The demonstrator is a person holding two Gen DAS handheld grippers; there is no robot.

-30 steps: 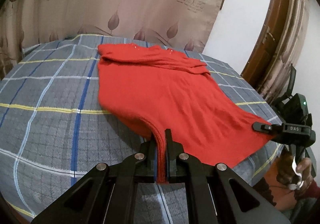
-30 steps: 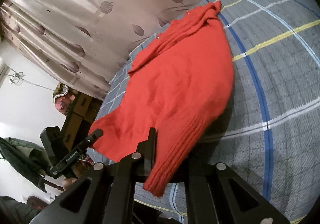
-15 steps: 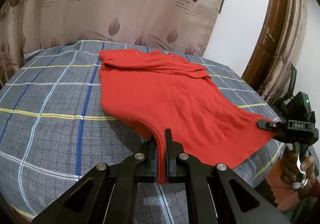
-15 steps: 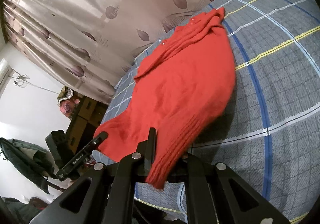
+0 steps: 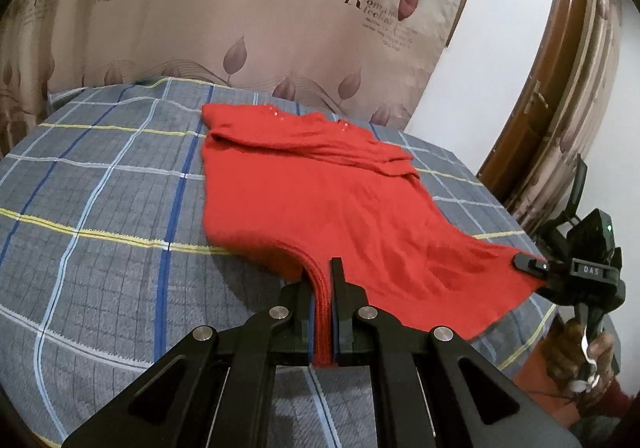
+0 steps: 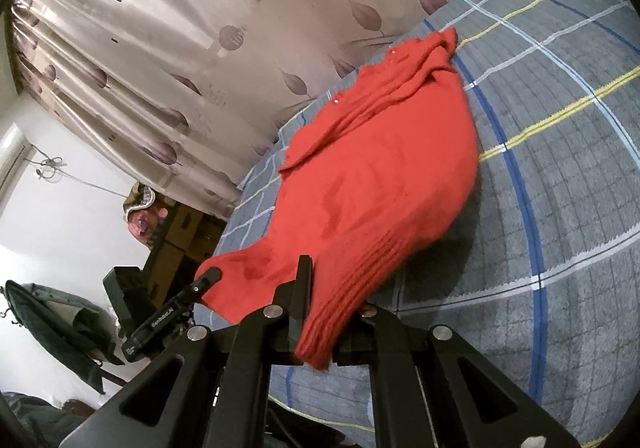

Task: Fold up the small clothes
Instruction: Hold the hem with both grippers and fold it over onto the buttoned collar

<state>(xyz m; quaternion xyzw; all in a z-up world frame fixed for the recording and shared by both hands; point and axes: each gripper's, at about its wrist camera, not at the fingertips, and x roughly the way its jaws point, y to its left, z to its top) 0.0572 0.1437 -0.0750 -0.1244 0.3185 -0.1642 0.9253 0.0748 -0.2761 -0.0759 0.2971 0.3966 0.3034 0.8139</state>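
On the checked bedspread [image 5: 100, 208] by the curtain, the red sweater [image 5: 320, 208] is spread mostly flat, its near hem pinched by both left gripper [image 5: 321, 288] and right gripper [image 6: 316, 300], so folding looks barely started.

Red knit sweater [image 5: 320, 208] spread on bed, ribbed hem corners lifted.

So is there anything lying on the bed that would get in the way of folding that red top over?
Nothing visible does. Both grippers, left and right, already pinch the red top's near hem, and only the bare checked bedsheet surrounds it, up to the curtain behind.
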